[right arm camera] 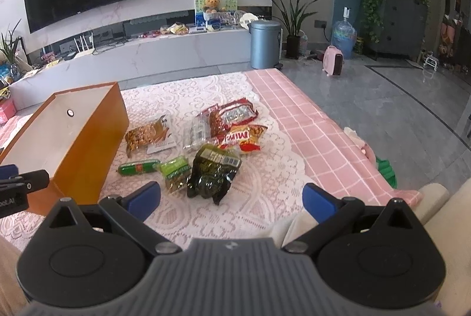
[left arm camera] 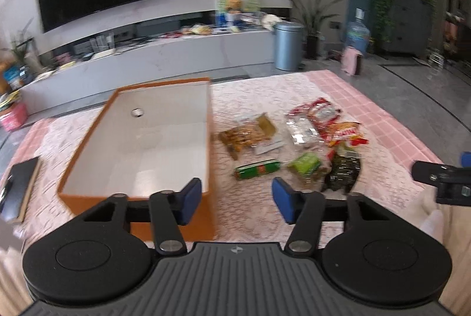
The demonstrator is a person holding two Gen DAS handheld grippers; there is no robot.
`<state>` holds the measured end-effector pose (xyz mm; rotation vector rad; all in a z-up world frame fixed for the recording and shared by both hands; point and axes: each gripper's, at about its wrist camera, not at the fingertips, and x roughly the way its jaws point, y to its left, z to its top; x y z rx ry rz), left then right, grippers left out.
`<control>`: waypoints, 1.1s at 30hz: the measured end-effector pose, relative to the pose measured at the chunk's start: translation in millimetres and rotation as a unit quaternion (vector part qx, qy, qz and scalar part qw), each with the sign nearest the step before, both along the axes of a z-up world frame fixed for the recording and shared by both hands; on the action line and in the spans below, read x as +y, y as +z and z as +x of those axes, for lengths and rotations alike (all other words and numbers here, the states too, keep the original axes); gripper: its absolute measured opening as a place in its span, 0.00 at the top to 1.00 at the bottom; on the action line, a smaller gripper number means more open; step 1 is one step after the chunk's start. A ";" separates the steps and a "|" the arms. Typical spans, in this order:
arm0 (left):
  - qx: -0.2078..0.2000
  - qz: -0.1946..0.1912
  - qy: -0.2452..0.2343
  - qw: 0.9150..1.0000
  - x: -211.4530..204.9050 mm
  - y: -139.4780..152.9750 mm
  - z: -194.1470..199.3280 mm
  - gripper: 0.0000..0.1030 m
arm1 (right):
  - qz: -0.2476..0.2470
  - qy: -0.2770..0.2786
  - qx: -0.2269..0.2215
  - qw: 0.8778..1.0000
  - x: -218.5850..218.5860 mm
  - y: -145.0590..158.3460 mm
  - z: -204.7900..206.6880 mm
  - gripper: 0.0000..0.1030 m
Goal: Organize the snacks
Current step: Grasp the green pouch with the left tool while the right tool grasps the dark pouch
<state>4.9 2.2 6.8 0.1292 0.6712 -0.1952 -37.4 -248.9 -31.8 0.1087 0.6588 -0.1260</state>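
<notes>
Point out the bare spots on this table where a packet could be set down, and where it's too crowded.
Free: the white floor of the open orange cardboard box; the lace cloth between the right gripper and the dark green packet; the pink checked cloth right of the snacks. Crowded: the pile around the red-and-yellow bag, where packets overlap.

The box (right arm camera: 88,145) is orange outside and white inside. Beside the box, the table (right arm camera: 309,139) wears a pink checked cloth under white lace (right arm camera: 235,198). Right of the box lie a green sausage stick (right arm camera: 138,168), a bright green packet (right arm camera: 176,169), a dark green-black bag (right arm camera: 212,174) and a red-and-yellow bag (right arm camera: 247,138). Both grippers carry blue pads (right arm camera: 144,198) on black arms.
</notes>
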 end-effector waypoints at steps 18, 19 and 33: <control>0.143 -0.104 -0.078 0.981 -37.8 -41.7 83.2 0.37 | 0.100 0.013 0.060 0.993 -47.6 -59.0 77.6 0.25; 0.149 -0.102 -0.073 0.981 -39.7 -44.6 87.1 0.38 | 0.105 0.014 0.065 0.992 -47.2 -62.3 84.1 0.25; 0.189 -0.090 -0.055 0.976 -52.1 -71.4 132.4 0.38 | 0.126 0.063 0.167 0.976 -50.5 -107.5 172.8 0.26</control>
